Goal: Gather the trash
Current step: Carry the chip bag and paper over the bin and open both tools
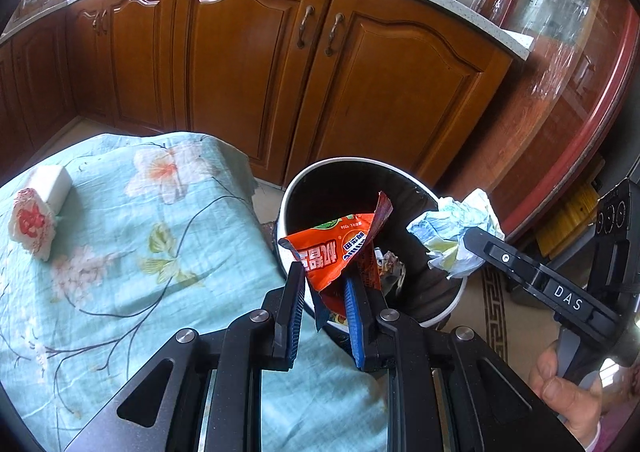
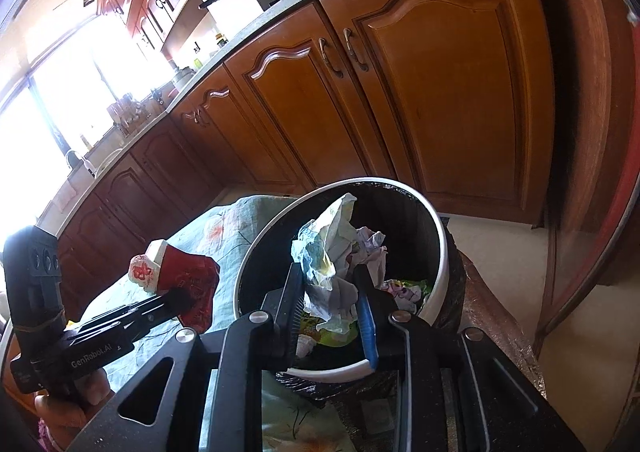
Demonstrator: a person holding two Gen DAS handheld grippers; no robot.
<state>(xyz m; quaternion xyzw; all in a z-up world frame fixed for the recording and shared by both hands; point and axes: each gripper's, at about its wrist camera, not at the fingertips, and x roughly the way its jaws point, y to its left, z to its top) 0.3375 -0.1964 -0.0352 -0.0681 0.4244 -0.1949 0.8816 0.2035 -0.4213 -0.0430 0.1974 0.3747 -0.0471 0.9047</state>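
Over the bin [image 1: 362, 172], both of my grippers hang with trash pinched in them. My left gripper [image 1: 322, 280] has its jaws narrowed onto an orange snack wrapper [image 1: 340, 248], which stands up out of the jaws and leans toward the bin's near rim, so its upper part sits above the opening while its lower tail hangs between the blue pads [image 1: 352, 308]. My right gripper [image 2: 330, 292] has its jaws closed on a crumpled wad of paper [image 2: 330, 252], pale with blue and yellow print, and in the right wrist view that wad lies squarely over the bin's dark inside, above the scraps already lying at the bottom. I judge the right hand the better placed to let go: its load would drop straight down, whereas the wrapper is held closer to the rim beside the flowered cloth [image 1: 120, 252] and could catch the edge or slide onto the surface. A tissue pack [image 1: 38, 204] sits on that cloth, well apart from the bin. Bold white Chinese characters run across the wrapper, upside down to me. My right gripper's side reads "DAS", and the left one's reads "GenRobot.AI".
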